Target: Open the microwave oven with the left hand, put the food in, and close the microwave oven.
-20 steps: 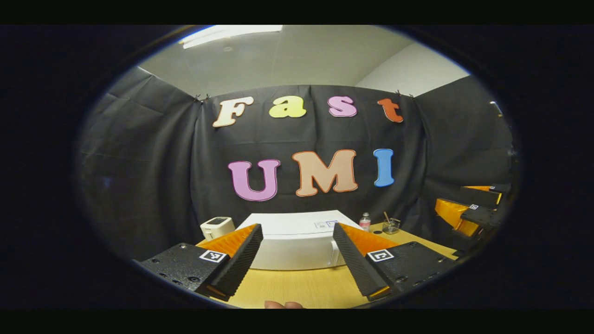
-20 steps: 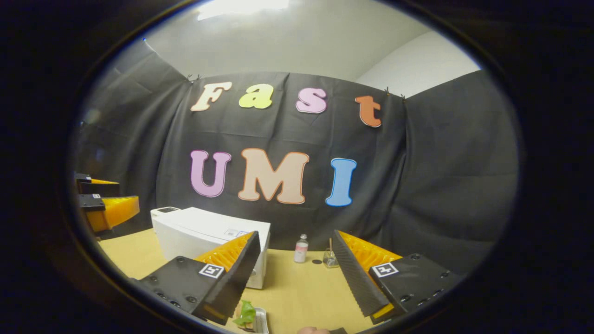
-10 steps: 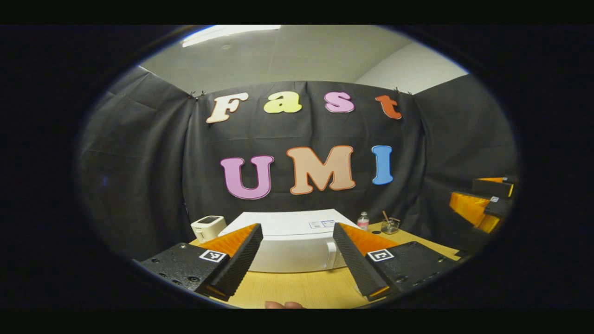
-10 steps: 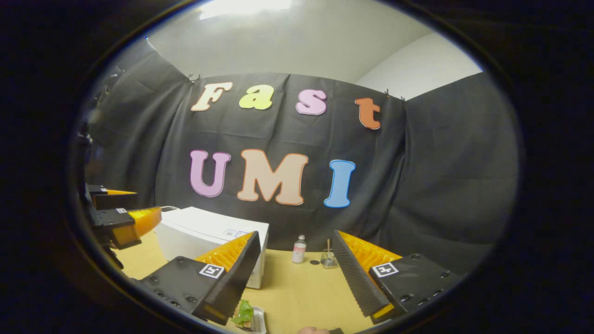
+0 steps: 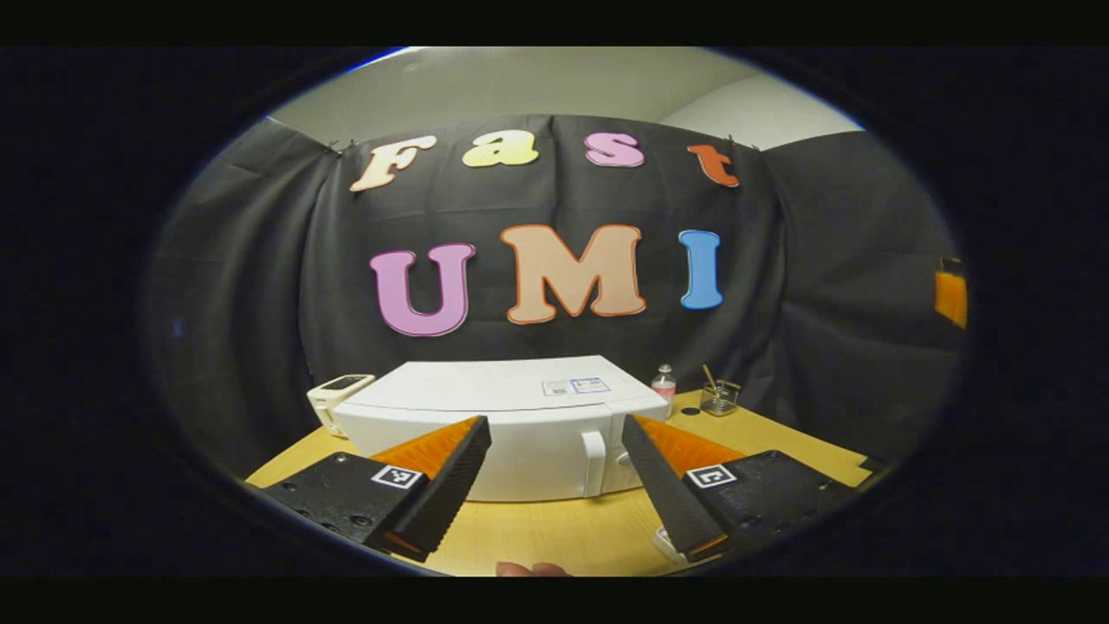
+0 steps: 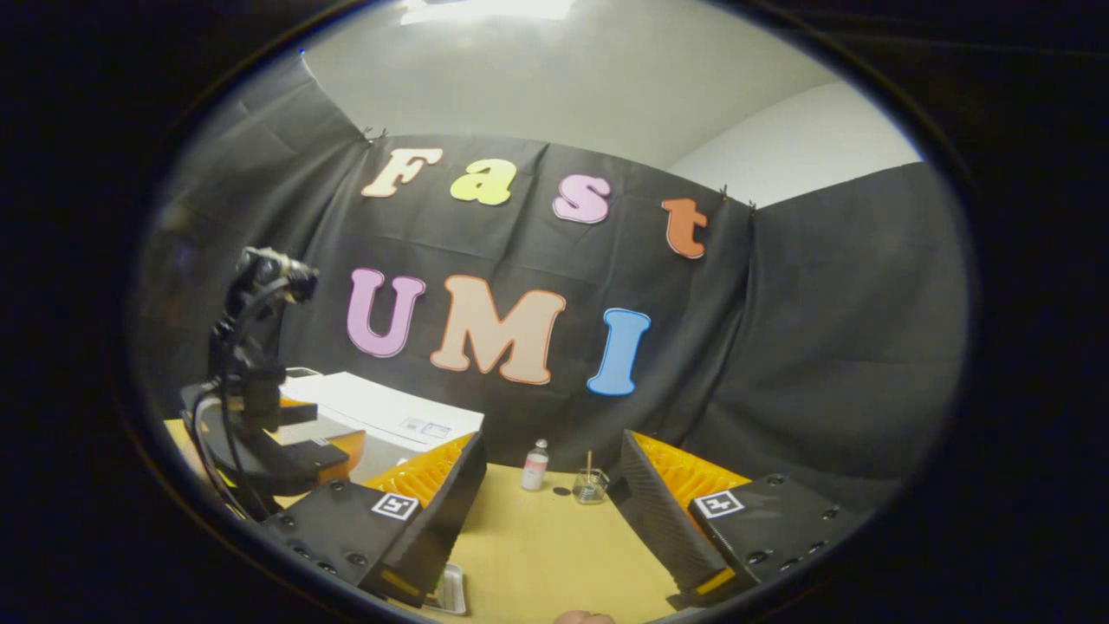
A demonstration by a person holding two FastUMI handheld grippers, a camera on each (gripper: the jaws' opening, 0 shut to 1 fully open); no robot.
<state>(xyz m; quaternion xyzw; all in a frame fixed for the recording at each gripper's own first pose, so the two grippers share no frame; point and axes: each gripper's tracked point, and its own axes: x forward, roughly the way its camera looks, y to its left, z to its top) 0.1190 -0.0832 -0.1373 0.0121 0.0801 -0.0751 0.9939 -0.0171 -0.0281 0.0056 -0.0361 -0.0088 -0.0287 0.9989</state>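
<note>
A: What is the biggest thing here?

B: The bench (image 5: pixel 554 537). It is a wood top, and all the things sit on it.

A: And next?

B: The white microwave oven (image 5: pixel 520 425). It sits at the back of the bench, near the left side. Its door is closed. The door handle (image 5: pixel 594 451) stands straight up near the right end of the door.

A: Where are the claws?

B: The left gripper (image 5: pixel 554 485) is in front of the door, apart from it. Its fingers are spread wide and hold nothing. The right gripper (image 6: pixel 550 520) is spread wide too, with nothing in it.

A: Any small things?

B: A little white box (image 5: pixel 340 397) is by the back left corner. A small bottle (image 5: pixel 664 386) and a glass jar (image 5: pixel 718 397) stand at the back edge. A tray (image 6: pixel 450 589) lies at the front edge, but I cannot tell what is on it.
</note>
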